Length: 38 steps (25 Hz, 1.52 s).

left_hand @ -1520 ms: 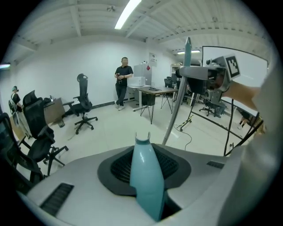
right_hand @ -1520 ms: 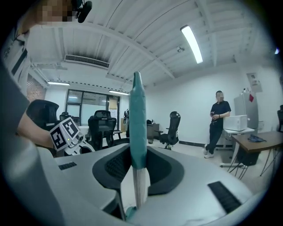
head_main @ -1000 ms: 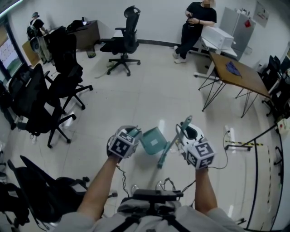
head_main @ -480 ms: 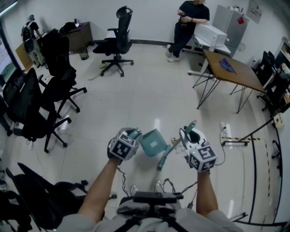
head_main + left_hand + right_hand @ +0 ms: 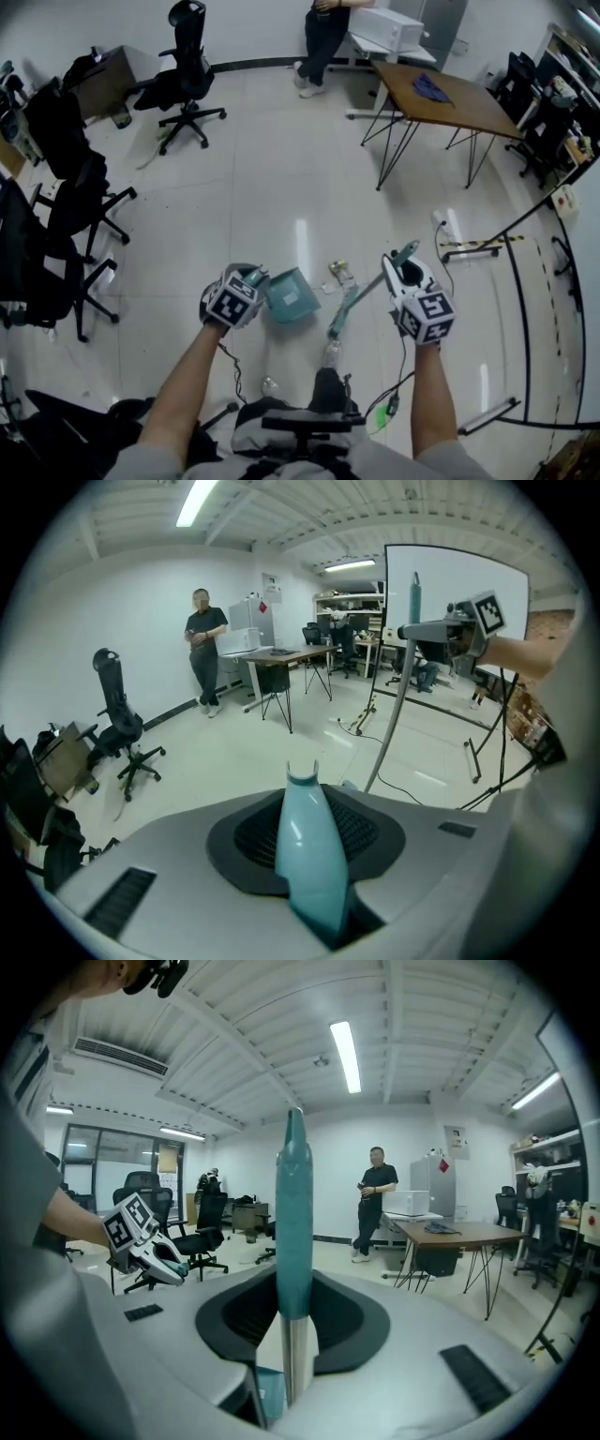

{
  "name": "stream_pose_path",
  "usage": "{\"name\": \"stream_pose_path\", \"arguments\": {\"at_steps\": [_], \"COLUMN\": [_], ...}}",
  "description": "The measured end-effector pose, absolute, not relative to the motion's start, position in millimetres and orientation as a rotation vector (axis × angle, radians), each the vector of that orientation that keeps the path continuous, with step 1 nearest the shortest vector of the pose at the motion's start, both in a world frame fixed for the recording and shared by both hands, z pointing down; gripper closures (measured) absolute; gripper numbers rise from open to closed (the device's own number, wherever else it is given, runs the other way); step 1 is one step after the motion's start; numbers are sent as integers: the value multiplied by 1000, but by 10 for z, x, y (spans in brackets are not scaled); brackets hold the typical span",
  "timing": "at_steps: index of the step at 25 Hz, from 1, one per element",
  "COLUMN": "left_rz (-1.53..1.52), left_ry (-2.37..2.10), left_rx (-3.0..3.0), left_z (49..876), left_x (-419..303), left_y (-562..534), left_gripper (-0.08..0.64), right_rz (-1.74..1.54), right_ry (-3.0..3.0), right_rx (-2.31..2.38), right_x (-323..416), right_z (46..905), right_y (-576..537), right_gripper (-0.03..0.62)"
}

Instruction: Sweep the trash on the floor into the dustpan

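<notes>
Both grasping: left gripper [image 5: 248, 279] dustpan [image 5: 292, 296], right gripper [image 5: 403, 267] broom [image 5: 348, 307]; trash [image 5: 339, 273] ahead, chairs [image 5: 67, 183] left.

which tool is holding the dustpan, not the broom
The left tool: its jaws clamp the teal dustpan by its short handle, whereas the right tool grips the pole of the broom.

Office chairs [image 5: 185, 80] and a wooden table [image 5: 441, 98] ring pale floor [image 5: 281, 178].
</notes>
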State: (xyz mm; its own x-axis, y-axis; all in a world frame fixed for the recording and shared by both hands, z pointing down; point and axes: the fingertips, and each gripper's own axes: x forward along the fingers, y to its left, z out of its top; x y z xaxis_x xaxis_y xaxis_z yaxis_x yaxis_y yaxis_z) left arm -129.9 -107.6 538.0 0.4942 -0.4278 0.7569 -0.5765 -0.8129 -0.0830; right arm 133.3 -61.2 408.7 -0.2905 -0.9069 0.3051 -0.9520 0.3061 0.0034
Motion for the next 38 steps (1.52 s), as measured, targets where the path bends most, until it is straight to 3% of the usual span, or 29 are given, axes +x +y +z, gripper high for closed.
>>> {"name": "stream_pose_path", "arguments": {"at_steps": [9, 16, 23, 26, 38], "left_rz": [1374, 1458, 1420, 1397, 1398], "left_ry": [-792, -691, -730, -752, -752], "left_rx": [2511, 2484, 2480, 2455, 2436], "left_z": [5973, 6426, 6565, 6574, 6590], "left_x": [-558, -55, 237, 303, 312], "left_y": [-1314, -1659, -2026, -2079, -2136], "left_gripper": [453, 453, 454, 454, 453], "right_rz": [224, 134, 260, 451, 694], "right_ry": [-2252, -2218, -2293, -2379, -2689], "right_rx": [1656, 1491, 1462, 1549, 1373], "right_x": [2620, 2955, 2803, 2637, 1589], "right_z": [4804, 5774, 6541, 6531, 6180], "right_y": [-1146, -1679, -1954, -1940, -1809], "right_gripper": [503, 505, 505, 500, 499]}}
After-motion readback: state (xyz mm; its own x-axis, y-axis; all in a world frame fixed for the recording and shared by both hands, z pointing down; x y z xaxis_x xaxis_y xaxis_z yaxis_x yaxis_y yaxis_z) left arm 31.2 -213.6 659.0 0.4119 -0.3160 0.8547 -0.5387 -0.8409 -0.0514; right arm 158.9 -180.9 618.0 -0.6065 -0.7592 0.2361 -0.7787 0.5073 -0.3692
